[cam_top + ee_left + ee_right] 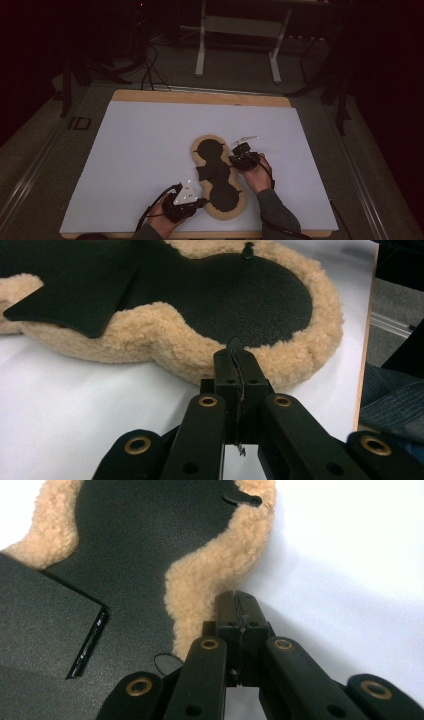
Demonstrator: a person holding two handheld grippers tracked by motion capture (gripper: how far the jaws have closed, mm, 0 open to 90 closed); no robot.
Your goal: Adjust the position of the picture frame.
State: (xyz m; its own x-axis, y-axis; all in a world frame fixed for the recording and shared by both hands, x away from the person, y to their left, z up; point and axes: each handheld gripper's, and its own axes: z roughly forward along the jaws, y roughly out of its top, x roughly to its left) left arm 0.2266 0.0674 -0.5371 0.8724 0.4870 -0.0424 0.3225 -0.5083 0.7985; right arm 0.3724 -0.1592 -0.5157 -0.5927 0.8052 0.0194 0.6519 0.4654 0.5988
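A peanut-shaped pad (199, 143) of tan fleece with a black leather middle lies on the white table top (140, 150). A black flap (206, 173) lies across its waist, also seen as the flap (75, 295) and the flap (35, 625). My left gripper (203, 202) is shut, with its tips (239, 356) against the fleece rim of the near lobe. A small black tab (234, 343) pokes up just past them; I cannot tell if it is pinched. My right gripper (236, 156) is shut at the pad's right edge, its tips (239, 600) touching fleece (210, 575), nothing between them.
The table's wooden far edge (200, 96) and right edge (369, 340) border the white top. Behind the table, desk legs (200, 50) and cables (147, 70) stand on a dark floor. More small tabs (248, 249) (245, 499) sit on the pad's rim.
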